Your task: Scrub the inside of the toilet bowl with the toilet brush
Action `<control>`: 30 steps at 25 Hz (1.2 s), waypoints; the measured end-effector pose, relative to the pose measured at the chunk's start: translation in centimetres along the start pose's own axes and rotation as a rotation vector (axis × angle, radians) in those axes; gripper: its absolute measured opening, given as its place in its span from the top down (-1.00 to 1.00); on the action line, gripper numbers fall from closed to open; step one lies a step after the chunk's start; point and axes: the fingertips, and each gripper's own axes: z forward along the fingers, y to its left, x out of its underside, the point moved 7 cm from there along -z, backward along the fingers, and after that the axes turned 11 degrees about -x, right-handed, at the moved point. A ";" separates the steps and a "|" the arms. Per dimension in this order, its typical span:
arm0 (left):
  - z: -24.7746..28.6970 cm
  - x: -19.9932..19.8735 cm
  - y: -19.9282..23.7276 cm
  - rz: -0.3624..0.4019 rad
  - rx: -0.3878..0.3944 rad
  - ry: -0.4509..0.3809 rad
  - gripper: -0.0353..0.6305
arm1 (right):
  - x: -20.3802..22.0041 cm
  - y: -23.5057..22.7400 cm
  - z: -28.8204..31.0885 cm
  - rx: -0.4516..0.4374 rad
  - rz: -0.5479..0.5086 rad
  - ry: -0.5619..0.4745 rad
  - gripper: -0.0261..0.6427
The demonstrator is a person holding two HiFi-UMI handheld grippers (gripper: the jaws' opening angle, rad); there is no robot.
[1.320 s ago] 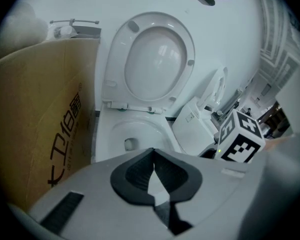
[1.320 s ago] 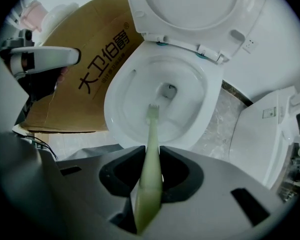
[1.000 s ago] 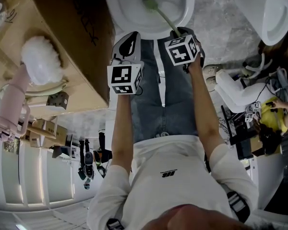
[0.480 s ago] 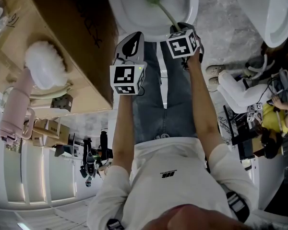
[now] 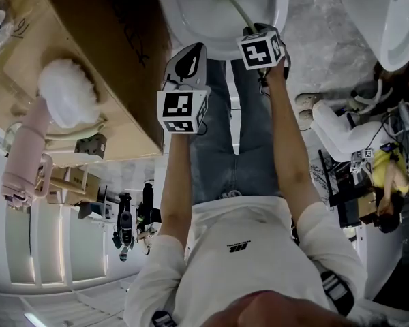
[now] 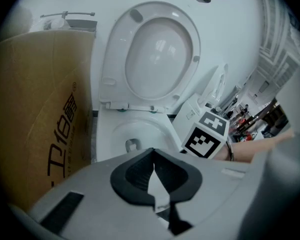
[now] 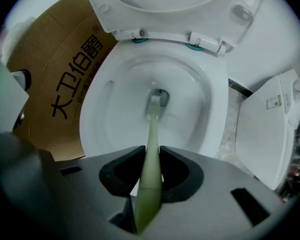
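The white toilet bowl (image 7: 140, 84) stands with its seat and lid (image 6: 155, 54) raised. A pale green toilet brush (image 7: 150, 149) runs from my right gripper (image 7: 150, 160) down into the bowl, and its head (image 7: 156, 100) lies at the bottom by the drain. My right gripper is shut on the brush handle. In the head view the bowl (image 5: 191, 19) is at top centre, with the right gripper (image 5: 253, 33) at its near rim. My left gripper (image 5: 185, 54) hovers just left of it, jaws shut with nothing held (image 6: 152, 156).
A tall brown cardboard box (image 7: 55, 79) stands close against the bowl's left side. Another white toilet fixture (image 7: 270, 129) sits to the right on the grey stone floor (image 5: 307, 19). The person's jeans-clad legs (image 5: 238, 135) stand right in front of the bowl.
The right gripper and the brush have edged forward toward the bowl, so the brush head sits further in. The left gripper has shifted slightly the same way.
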 end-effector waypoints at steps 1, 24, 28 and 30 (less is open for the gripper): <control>0.1 0.0 0.0 0.001 0.000 0.001 0.86 | -0.2 -0.1 0.2 0.000 0.001 -0.003 0.68; -0.6 -0.6 -1.6 -0.002 0.003 -0.009 0.86 | 0.7 -0.9 -0.6 -0.037 -0.030 -0.008 0.68; -1.1 -0.8 -2.1 -0.008 -0.001 -0.032 0.86 | 1.6 -0.5 -1.5 -0.042 -0.045 -0.023 0.68; -1.6 -0.8 -2.5 -0.009 -0.002 -0.040 0.86 | 2.3 -0.2 -2.2 -0.047 -0.048 -0.031 0.68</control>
